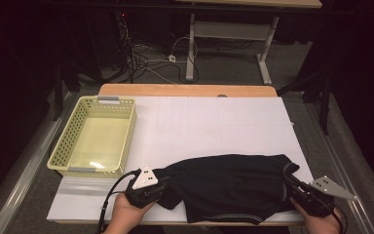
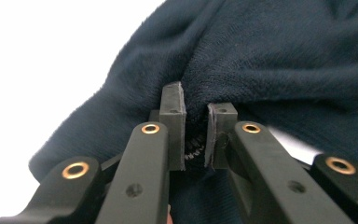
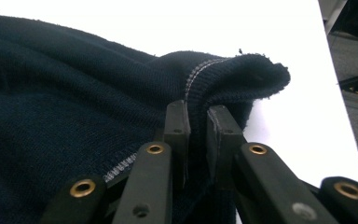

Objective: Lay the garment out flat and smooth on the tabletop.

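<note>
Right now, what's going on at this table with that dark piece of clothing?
A person is handling a dark navy garment with a handheld gripper in each hand. The left gripper is shut on a fold at the garment's left end, and the right gripper is shut on a stitched hem at its right end. The garment lies bunched along the near edge of the white table surface. A pale yellow basket stands on the table's left side, with nothing visible in it.
</note>
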`<state>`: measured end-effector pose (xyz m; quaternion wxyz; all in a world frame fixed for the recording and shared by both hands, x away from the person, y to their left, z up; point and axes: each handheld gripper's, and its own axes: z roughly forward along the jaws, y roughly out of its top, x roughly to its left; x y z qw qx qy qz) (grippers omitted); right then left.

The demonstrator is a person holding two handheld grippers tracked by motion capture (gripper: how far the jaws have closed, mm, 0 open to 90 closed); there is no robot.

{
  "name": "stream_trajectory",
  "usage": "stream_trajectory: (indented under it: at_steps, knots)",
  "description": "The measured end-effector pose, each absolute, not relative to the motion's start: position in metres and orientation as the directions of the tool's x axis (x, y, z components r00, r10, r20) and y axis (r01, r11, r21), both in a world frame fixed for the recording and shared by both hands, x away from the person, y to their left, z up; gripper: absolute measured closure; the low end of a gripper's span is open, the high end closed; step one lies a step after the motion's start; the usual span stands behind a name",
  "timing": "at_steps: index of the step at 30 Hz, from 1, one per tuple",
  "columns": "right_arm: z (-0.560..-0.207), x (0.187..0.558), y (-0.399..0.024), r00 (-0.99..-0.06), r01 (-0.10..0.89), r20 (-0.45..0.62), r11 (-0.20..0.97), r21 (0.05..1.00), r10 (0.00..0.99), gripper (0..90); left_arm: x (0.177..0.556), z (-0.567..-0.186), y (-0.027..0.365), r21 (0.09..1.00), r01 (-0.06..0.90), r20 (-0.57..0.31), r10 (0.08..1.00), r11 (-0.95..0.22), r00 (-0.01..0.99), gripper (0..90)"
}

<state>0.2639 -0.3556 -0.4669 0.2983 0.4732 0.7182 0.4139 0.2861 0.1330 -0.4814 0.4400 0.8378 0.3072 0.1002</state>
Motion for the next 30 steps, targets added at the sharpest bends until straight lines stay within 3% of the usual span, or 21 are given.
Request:
stream_trajectory:
  at_steps: [2, 6, 12, 19, 30]
  knots:
    - [-0.468, 0.264, -0.355, -0.373, 0.436, -0.036, 0.209, 0.875, 0.927, 80.7, 0.285, -0.482, 0.133, 0.804, 0.429, -0.108, 0.607, -0.412, 0.787, 77.8]
    - [-0.467, 0.261, -0.355, -0.374, 0.432, -0.035, 0.207, 0.878, 0.927, 76.5, 0.275, -0.477, 0.136, 0.815, 0.427, -0.115, 0.613, -0.391, 0.782, 59.4]
    - [-0.457, 0.252, -0.352, -0.391, 0.401, -0.030, 0.199, 0.894, 0.920, 69.0, 0.262, -0.468, 0.142, 0.824, 0.418, -0.092, 0.637, -0.384, 0.765, 43.3]
    - [-0.442, 0.246, -0.340, -0.439, 0.344, -0.033, 0.202, 0.917, 0.898, 67.8, 0.248, -0.461, 0.144, 0.848, 0.413, -0.129, 0.627, -0.332, 0.768, 34.7]
    - [-0.445, 0.245, -0.315, -0.514, 0.335, -0.062, 0.267, 0.904, 0.856, 65.5, 0.228, -0.449, 0.119, 0.888, 0.306, -0.074, 0.550, -0.344, 0.832, 27.4]
